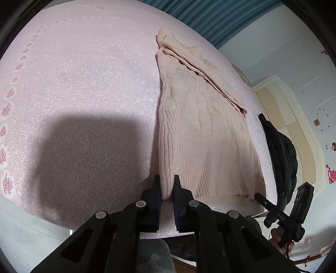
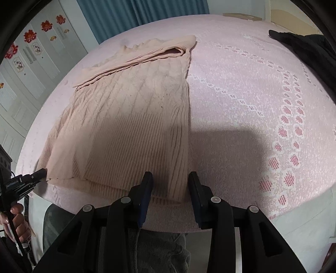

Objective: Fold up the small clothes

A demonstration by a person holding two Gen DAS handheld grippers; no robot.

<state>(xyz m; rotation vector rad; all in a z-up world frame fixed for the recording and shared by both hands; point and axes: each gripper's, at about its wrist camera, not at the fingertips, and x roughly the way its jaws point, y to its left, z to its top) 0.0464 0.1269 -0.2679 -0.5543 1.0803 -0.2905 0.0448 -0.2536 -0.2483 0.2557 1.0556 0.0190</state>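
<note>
A beige ribbed knit garment (image 1: pixel 201 134) lies flat on the pink bed cover (image 1: pixel 84 88), a sleeve folded across its far part. My left gripper (image 1: pixel 167 184) is shut on the garment's near left hem corner. In the right wrist view the same garment (image 2: pixel 130 117) lies ahead, and my right gripper (image 2: pixel 170 182) is open, its fingers either side of the near right hem corner, just above the cloth. The right gripper shows at the left wrist view's lower right (image 1: pixel 281 195), the left gripper at the right wrist view's left edge (image 2: pixel 42 173).
A black jacket (image 1: pixel 281 151) lies on the bed beyond the garment's right side, also in the right wrist view (image 2: pixel 304 44). The bed's near edge (image 2: pixel 168 226) runs just under my fingers. Wardrobe doors (image 2: pixel 31 58) and a blue curtain (image 2: pixel 136 16) stand behind.
</note>
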